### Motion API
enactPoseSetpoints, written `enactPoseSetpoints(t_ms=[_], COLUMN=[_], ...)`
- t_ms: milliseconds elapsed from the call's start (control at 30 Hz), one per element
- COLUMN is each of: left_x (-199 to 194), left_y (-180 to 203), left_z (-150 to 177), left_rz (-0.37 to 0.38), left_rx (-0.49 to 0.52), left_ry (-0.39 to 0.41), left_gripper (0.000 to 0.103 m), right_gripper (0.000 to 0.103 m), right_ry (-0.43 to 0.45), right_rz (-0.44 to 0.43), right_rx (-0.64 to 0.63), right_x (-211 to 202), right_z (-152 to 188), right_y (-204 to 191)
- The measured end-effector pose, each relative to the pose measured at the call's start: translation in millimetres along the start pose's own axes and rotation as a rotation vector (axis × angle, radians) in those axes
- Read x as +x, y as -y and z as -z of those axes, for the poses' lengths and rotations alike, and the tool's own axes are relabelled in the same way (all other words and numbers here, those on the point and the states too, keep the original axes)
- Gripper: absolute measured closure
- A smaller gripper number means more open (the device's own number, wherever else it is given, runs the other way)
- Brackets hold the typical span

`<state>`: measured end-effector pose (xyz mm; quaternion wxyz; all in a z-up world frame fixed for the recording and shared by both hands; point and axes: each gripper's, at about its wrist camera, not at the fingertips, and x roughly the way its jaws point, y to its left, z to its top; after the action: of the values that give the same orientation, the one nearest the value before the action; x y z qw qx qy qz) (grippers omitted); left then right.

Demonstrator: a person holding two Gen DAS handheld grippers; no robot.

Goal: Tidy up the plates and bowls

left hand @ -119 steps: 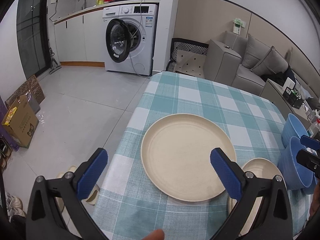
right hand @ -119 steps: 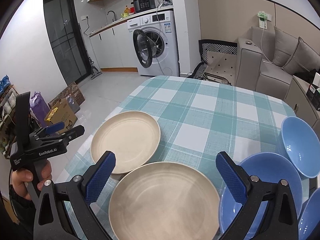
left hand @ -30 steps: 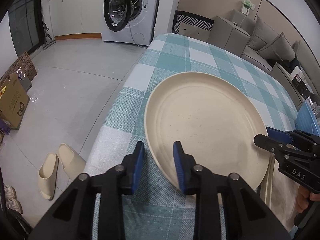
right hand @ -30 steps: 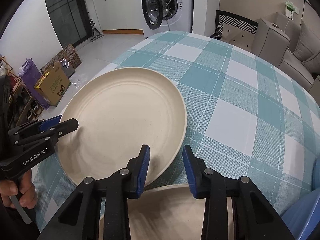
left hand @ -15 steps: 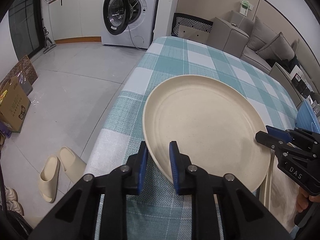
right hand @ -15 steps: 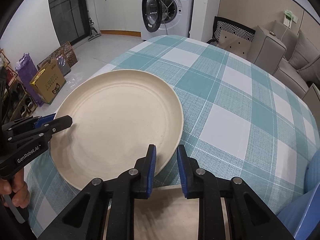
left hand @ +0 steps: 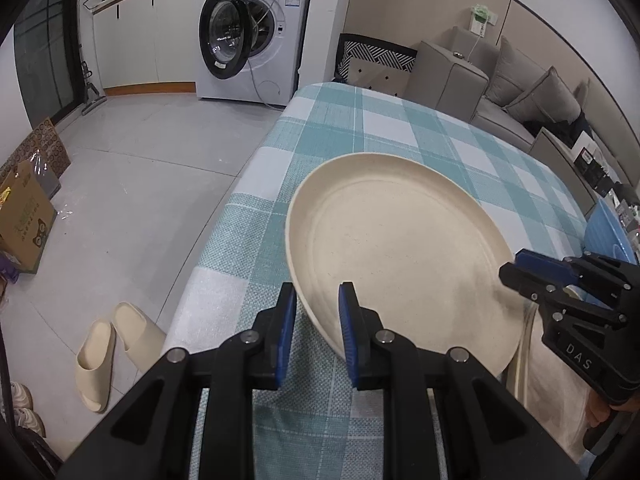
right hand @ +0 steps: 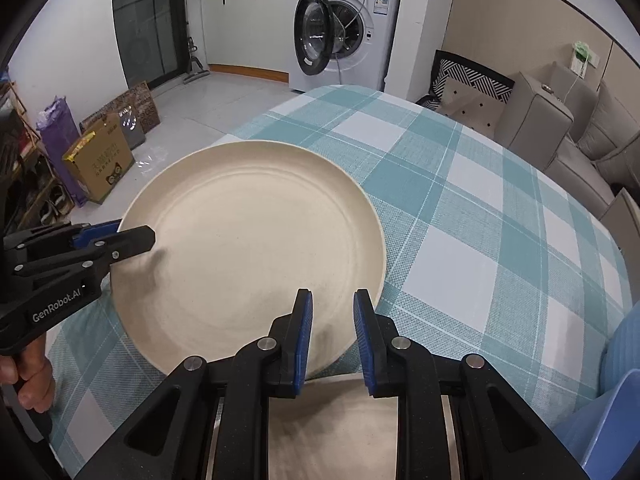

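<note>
Gripping the cream plate (left hand: 400, 248) by opposite edges, the left gripper (left hand: 316, 334) and right gripper (right hand: 330, 336) both pinch its rim with narrowed jaws at the centre of each frame. Keep it level and lift evenly, then carry it over the second plate (right hand: 332, 420) at bottom centre, clear of the blue bowl (right hand: 616, 412) at lower right.
</note>
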<state>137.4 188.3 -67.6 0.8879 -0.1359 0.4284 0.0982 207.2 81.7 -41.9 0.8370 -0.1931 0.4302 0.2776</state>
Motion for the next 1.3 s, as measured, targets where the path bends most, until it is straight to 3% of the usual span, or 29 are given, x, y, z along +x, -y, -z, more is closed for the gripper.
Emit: enactPoseSetpoints(t_ms=[233,300,533,667,1300], left_x=[4.4,7.0,9.4,10.3,-17.2], left_y=[-8.0,-8.3,-5.4,-2.3,6.5], left_z=[-0.3,0.4,2.6,3.5,-1.1], left_rz=[0.001,-0.004,0.001,0.006,0.005], left_rx=[-0.023,-0.025,-0.011,0.002,0.013], left_ry=[-0.011,-0.018,-0.012,-0.014,0.043], left_gripper=[0.083,0.083,0.083,0.084,0.084], right_gripper=[0.079,0.074,0.073,0.083,0.083], right_ry=[-0.001,-0.026,-0.070,-0.062,0.040], right_rz=[0.036,0.025,-0.017,-0.014,0.021], right_rx=[0.051,0.068,0.088,0.057,0.054], right_x=[0.6,6.6,26.1,26.2,-15.3], right_z=[-1.6,-1.5,1.2,1.0,-2.6], right_y=[17.6,23.0,25.6,17.2,16.5])
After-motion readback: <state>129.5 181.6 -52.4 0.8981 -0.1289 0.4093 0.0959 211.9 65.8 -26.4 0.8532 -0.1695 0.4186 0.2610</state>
